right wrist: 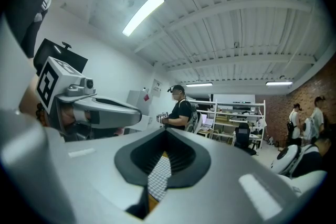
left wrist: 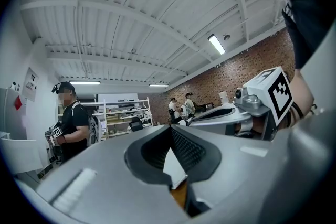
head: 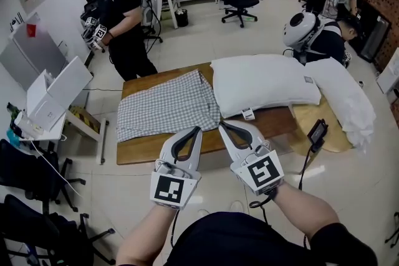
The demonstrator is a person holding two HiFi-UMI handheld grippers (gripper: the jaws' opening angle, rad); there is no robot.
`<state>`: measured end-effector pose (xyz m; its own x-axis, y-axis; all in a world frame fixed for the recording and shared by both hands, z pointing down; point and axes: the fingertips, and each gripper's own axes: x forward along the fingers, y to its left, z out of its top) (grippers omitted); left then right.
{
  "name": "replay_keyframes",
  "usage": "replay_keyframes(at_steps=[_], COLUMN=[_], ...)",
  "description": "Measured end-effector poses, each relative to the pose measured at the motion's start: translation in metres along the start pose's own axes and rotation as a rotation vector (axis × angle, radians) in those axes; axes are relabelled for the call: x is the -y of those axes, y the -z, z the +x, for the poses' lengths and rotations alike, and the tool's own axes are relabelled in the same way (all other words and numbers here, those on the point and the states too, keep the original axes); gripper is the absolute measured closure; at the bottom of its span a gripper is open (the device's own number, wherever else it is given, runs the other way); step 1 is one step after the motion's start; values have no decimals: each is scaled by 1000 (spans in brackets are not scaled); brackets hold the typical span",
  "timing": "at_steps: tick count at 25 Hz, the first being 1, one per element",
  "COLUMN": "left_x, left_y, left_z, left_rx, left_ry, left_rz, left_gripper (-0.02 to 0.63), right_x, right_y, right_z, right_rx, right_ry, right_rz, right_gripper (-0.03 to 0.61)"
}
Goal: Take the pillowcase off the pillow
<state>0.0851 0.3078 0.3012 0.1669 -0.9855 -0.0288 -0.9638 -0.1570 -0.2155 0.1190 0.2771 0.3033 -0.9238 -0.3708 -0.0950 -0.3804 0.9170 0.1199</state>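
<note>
Partly hidden: table [head: 146, 149] under pillowcase [head: 168, 106], pillow [head: 265, 83]; left gripper [head: 198, 129], right gripper [head: 221, 125] closed.

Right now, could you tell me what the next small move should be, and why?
Probably just draw the left gripper and right gripper back: both are shut and empty, and the checked pillowcase lies flat on the table beside the bare white pillow.

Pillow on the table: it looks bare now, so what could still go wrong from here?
The pillow seems to reach past the wooden table at its right end, so a nudge might tip it off. The checked pillowcase reaches the left edge and could slide down. The left gripper and right gripper, both shut and empty, might snag the cloth.
</note>
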Motion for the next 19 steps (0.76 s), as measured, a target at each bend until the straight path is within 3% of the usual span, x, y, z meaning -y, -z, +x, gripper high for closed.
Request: replay_keyframes(at_steps=[15,19], left_x=[-4,-3], left_y=[-2,-4], left_z=[5,6], left_rx=[6,9], left_ry=[-4,-3], left_rz=[-22,-18], left_gripper=[611,611], right_x=[6,13], right_y=[-1,-7], right_z=[3,5], right_rx=[0,96], right_ry=[10,8], right_rz=[4,-95], right_gripper=[578,578])
